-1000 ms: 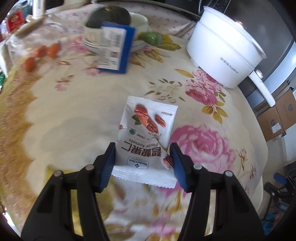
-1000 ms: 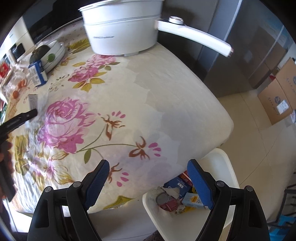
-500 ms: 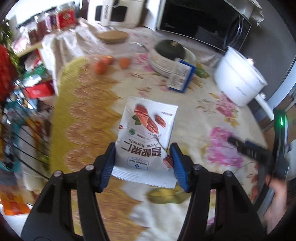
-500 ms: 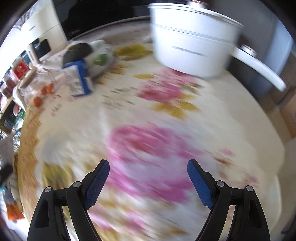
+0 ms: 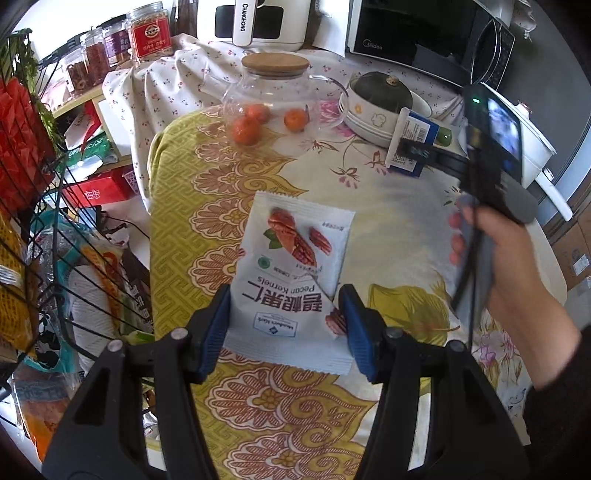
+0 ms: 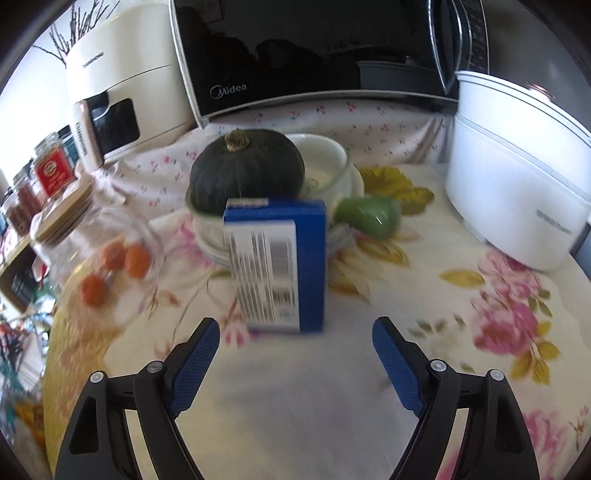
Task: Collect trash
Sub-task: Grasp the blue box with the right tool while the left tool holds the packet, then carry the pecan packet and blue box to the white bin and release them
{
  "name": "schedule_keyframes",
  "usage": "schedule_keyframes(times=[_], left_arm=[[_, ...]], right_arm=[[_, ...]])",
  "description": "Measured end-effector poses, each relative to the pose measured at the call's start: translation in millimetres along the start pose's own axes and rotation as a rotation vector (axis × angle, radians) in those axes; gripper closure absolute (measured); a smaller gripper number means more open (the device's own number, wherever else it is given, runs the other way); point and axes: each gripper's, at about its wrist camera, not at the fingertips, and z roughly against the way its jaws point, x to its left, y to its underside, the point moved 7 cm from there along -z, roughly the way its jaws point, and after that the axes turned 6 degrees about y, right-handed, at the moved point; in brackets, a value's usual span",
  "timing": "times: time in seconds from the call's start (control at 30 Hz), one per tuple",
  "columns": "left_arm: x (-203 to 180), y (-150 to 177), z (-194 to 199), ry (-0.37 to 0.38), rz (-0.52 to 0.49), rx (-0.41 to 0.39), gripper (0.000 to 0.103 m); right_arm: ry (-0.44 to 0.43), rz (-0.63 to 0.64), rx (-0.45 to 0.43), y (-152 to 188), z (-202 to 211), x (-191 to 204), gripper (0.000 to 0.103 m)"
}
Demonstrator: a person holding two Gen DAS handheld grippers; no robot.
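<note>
My left gripper (image 5: 284, 325) clamps a pecan packet (image 5: 293, 273); my right gripper (image 6: 295, 354), fingers closing (nothing between them), faces a blue box (image 6: 277, 264) at twelve o'clock.

I count one pecan packet (image 5: 293, 273) and one blue carton (image 6: 279, 264) near the counter's (image 5: 399, 221) far edge. Three small orange fruits (image 5: 244, 131) sit by one glass pot with a wooden lid (image 5: 275, 85). There is one dark green squash (image 6: 245, 170), one white bowl (image 6: 327, 166), one green pear-shaped thing (image 6: 371, 218), one white cooker pot (image 6: 517, 177), one microwave (image 6: 314, 51) and one cream appliance (image 6: 122, 99). I can make out four jars (image 5: 147, 35) on the shelf (image 5: 74, 107), and I hold two tongs: left (image 5: 284, 328), right (image 6: 295, 354).
</note>
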Motion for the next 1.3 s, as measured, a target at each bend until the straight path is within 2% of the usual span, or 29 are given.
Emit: schedule_keyframes(times=[0.2,0.23,0.27,0.3,0.37,0.4,0.63,0.83,1.0,1.1,1.3], left_arm=[[10.0,3.0,-0.4,0.003,0.023,0.005,0.043],[10.7,3.0,-0.9,0.005,0.028,0.007,0.043],[10.3,2.8,-1.0,0.008,0.033,0.008,0.043],[9.8,2.3,-1.1,0.01,0.034,0.008,0.043],[5.4,1.2,0.0,0.02,0.037,0.005,0.043],[3.5,0.4,0.1,0.022,0.036,0.004,0.043],[-22.3,-4.0,8.4,0.079,0.043,-0.01,0.043],[-47.5,-9.3,22.5,0.141,0.067,-0.039,0.043],[-68.4,-6.0,28.9,0.173,0.077,-0.039,0.043],[-86.7,-2.0,29.7,0.177,0.05,-0.032,0.043],[-132.2,11.1,28.9,0.163,-0.085,-0.006,0.043]], right_arm=[[-0.012,0.027,-0.012,-6.2,-21.1,13.7,0.037],[-0.008,0.042,-0.005,-5.3,-21.7,13.6,0.044],[-0.007,0.05,0.0,-4.7,-22.8,15.1,0.045],[-0.017,0.054,0.003,-5.0,-22.8,17.0,0.051],[-0.031,0.054,0.023,-4.5,-20.8,17.9,0.074],[-0.032,0.055,0.032,-3.0,-18.3,16.8,0.08],[-0.055,0.083,0.025,5.0,26.7,-11.1,0.08],[-0.037,0.119,0.012,11.7,80.5,-54.7,0.08],[-0.044,0.141,0.035,34.3,122.4,-98.0,0.08],[-0.032,0.17,0.048,50.5,143.9,-121.8,0.08],[-0.005,0.22,0.072,82.0,180.6,-168.2,0.08]])
